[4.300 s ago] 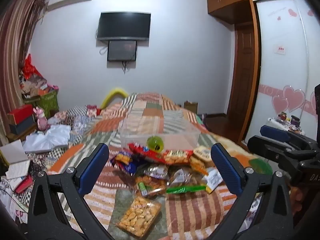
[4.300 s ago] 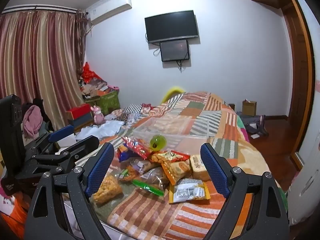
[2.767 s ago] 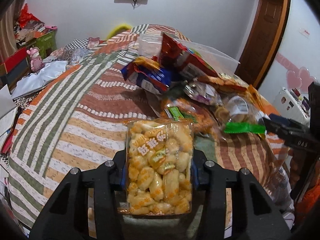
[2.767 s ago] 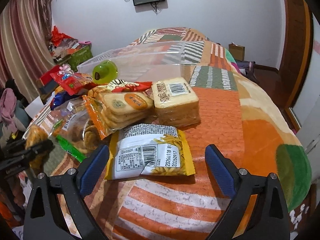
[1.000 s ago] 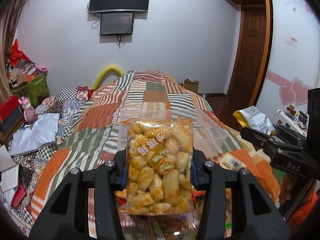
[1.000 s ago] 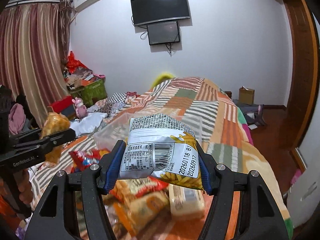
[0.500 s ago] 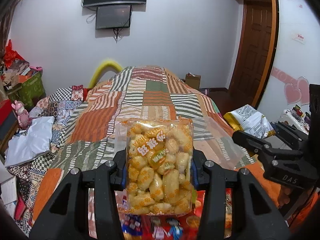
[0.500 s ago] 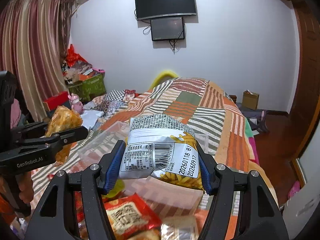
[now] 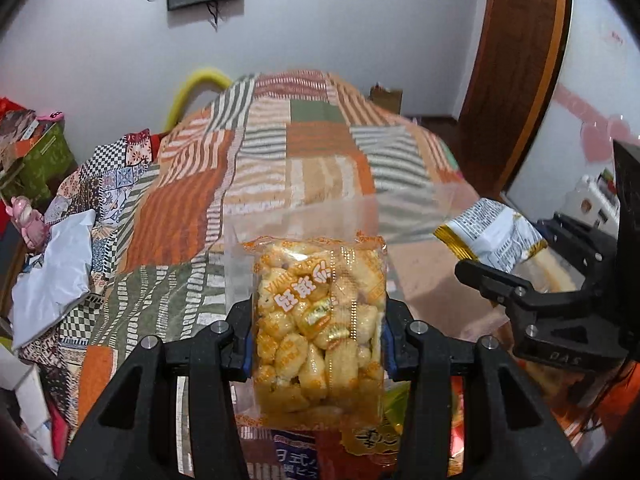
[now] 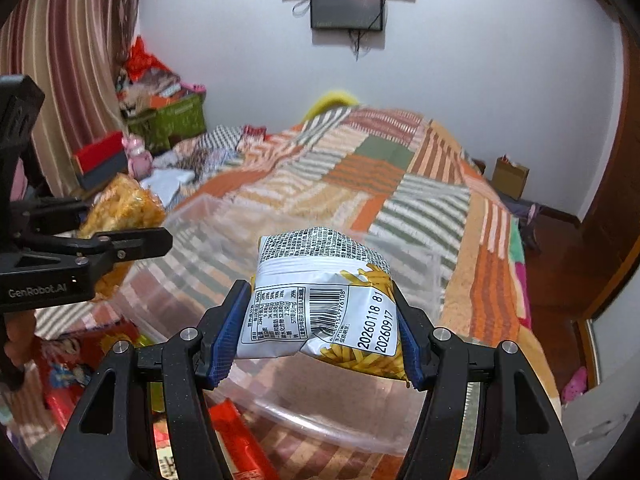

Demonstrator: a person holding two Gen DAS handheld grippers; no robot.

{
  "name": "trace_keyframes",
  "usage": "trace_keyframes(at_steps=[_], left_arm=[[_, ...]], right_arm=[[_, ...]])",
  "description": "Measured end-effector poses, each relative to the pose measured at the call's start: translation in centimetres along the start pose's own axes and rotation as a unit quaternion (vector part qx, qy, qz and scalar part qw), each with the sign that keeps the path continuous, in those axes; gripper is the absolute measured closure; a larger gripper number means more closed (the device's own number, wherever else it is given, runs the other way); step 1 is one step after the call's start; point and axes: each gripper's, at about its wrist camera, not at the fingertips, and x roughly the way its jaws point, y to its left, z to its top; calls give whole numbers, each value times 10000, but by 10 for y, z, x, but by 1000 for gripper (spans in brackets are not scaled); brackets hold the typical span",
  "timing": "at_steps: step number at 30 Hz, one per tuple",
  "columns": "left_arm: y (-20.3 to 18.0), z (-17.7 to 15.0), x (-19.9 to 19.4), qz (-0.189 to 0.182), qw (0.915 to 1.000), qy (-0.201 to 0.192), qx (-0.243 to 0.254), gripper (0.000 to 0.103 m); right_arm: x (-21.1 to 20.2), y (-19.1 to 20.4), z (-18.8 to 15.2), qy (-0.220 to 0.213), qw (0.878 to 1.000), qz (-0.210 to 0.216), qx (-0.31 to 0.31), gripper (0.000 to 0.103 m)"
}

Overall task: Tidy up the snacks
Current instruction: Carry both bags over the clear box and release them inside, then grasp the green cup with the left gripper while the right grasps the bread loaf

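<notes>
My left gripper (image 9: 318, 344) is shut on a clear bag of yellow puffed snacks (image 9: 320, 320) and holds it in the air over the near side of a clear plastic bin (image 9: 416, 248). My right gripper (image 10: 316, 340) is shut on a white and yellow fries packet (image 10: 320, 300) above the same bin (image 10: 404, 264). The fries packet also shows at the right of the left wrist view (image 9: 492, 236). The puffed snack bag shows at the left of the right wrist view (image 10: 120, 216). Other snack packets (image 10: 224, 440) lie below, in front of the bin.
The bin rests on a patchwork striped bedspread (image 9: 280, 160). Clutter, a green box (image 10: 176, 120) and a pink toy (image 10: 138, 156) lie left of the bed. A wooden door (image 9: 516, 60) and a cardboard box (image 10: 510, 178) stand at the right.
Both grippers have moved forward and lower toward the bin, each still holding its packet. The bin now fills more of both views.
</notes>
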Motion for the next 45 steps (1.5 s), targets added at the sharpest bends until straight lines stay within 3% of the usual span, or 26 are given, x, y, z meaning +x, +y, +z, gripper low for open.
trace_keyframes(at_steps=[8,14,18,28,33,45], left_arm=[[4,6,17,-43,9990,439,-88,57],[1,4,21,18,9985,539,-58,56],[1,5,17,84,9990,420,-93,40],[-3,7,-7,112,9998,57,-162,33],[-8,2,-25,233,9994,-197,-159,20],[-38,-25,-37,97,9999,-81,-5,19]], right_arm=[[19,3,0,468,9988,145,-96,41],[23,4,1,580,9980,235,-52,36],[23,5,0,590,9980,209,-86,33],[12,5,0,452,9989,33,-75,23],[-1,3,-1,356,9993,75,-39,21],[-48,-7,-6,-66,9999,81,105,19]])
